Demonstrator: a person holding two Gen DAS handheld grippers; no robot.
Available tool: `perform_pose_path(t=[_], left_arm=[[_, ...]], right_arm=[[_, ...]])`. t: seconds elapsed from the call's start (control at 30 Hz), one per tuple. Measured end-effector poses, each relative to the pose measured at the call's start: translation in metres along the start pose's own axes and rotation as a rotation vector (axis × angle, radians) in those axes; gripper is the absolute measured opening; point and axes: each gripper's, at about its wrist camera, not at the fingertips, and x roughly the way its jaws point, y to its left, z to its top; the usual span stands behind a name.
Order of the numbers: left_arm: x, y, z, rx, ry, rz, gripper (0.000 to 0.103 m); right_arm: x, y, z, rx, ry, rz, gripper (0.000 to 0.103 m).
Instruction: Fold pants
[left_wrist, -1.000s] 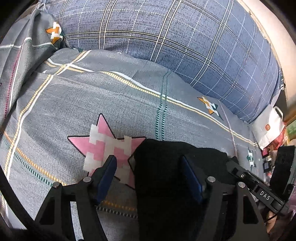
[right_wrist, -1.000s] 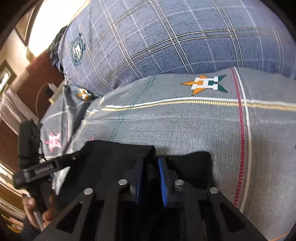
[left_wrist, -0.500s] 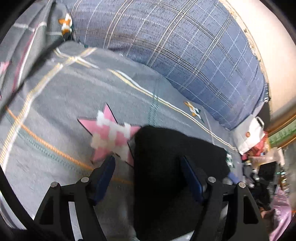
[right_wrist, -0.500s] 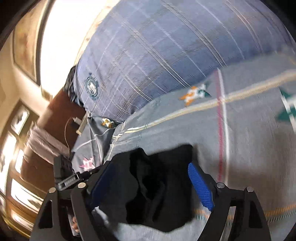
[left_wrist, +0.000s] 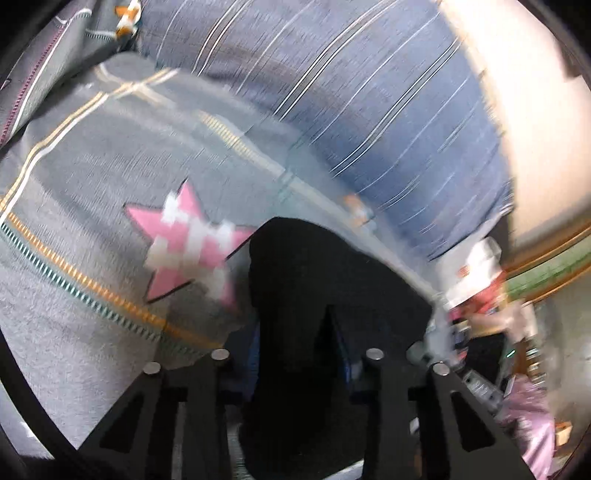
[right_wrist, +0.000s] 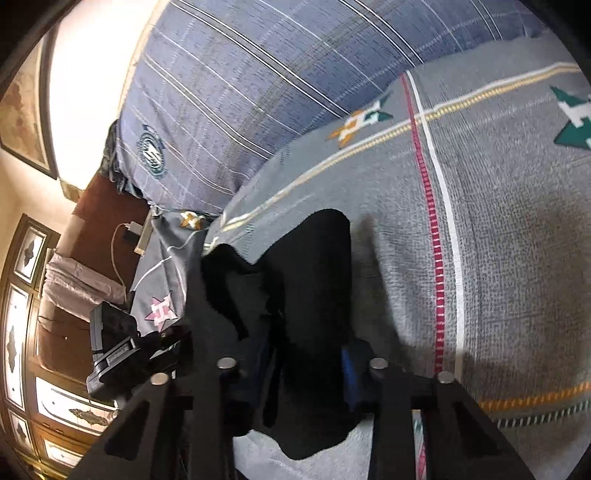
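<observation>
Pants (right_wrist: 310, 295), black and bunched on a grey bedspread (right_wrist: 498, 240), lie between both closing claws: left claw (left_wrist: 299, 354), right claw (right_wrist: 308, 365), each pinching cloth

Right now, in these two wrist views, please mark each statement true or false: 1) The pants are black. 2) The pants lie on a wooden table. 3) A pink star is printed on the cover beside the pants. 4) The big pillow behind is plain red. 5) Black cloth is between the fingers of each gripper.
1) True: the pants are black.
2) False: they lie on a grey bed cover with stripes.
3) True: the pink star is just left of the pants in the left wrist view.
4) False: the pillow is blue with a check pattern.
5) True: cloth sits between the closing jaws of the left gripper and the right gripper.
</observation>
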Motion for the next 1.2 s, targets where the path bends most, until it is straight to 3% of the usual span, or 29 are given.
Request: perform_pose_path(t=[0.07, 0.2, 0.3, 0.37, 0.43, 0.5, 0.6, 0.7, 0.8, 0.9, 0.97, 1.2], left_arm=[[-0.006, -0.004, 0.007, 0.02, -0.045, -0.019, 0.035], [0.019, 0.007, 0.007, -0.022, 0.044, 0.06, 0.037], [0.018, 0.011, 0.007, -0.05, 0.044, 0.075, 0.051], [0.012, 0.01, 0.006, -0.039, 0.024, 0.129, 0.061], [0.002, 0.009, 0.001, -0.036, 0.025, 0.132, 0.061], [-0.008, 0.01, -0.009, -0.044, 0.016, 0.103, 0.062], [-0.012, 0.008, -0.024, -0.035, 0.026, 0.09, 0.062], [-0.007, 0.006, -0.037, -0.022, 0.06, 0.097, 0.062], [0.002, 0.002, -0.041, 0.013, 0.063, 0.183, 0.062], [0.005, -0.003, -0.042, 0.059, 0.049, 0.249, 0.055], [0.002, -0.004, -0.043, 0.079, 0.023, 0.302, 0.051], [-0.002, 0.003, -0.046, 0.05, 0.035, 0.268, 0.05]], right_arm=[[-0.007, 0.007, -0.003, -0.024, -0.029, 0.009, 0.028], [0.002, -0.006, -0.002, 0.016, -0.02, -0.03, 0.028], [0.011, -0.023, -0.001, 0.096, -0.011, -0.015, 0.037], [0.009, -0.029, -0.001, 0.136, -0.01, 0.01, 0.045], [0.0, -0.024, -0.004, 0.122, -0.018, -0.009, 0.057], [-0.015, -0.017, -0.011, 0.102, -0.055, -0.018, 0.062], [-0.028, -0.015, -0.026, 0.123, -0.077, 0.037, 0.062], [-0.024, -0.012, -0.038, 0.119, -0.063, 0.016, 0.062], [-0.019, -0.007, -0.041, 0.073, -0.048, -0.07, 0.061], [-0.012, -0.004, -0.042, 0.031, -0.029, -0.164, 0.042], [-0.015, -0.001, -0.042, 0.006, -0.043, -0.201, 0.036], [-0.011, -0.003, -0.042, 0.002, -0.052, -0.199, 0.034]])
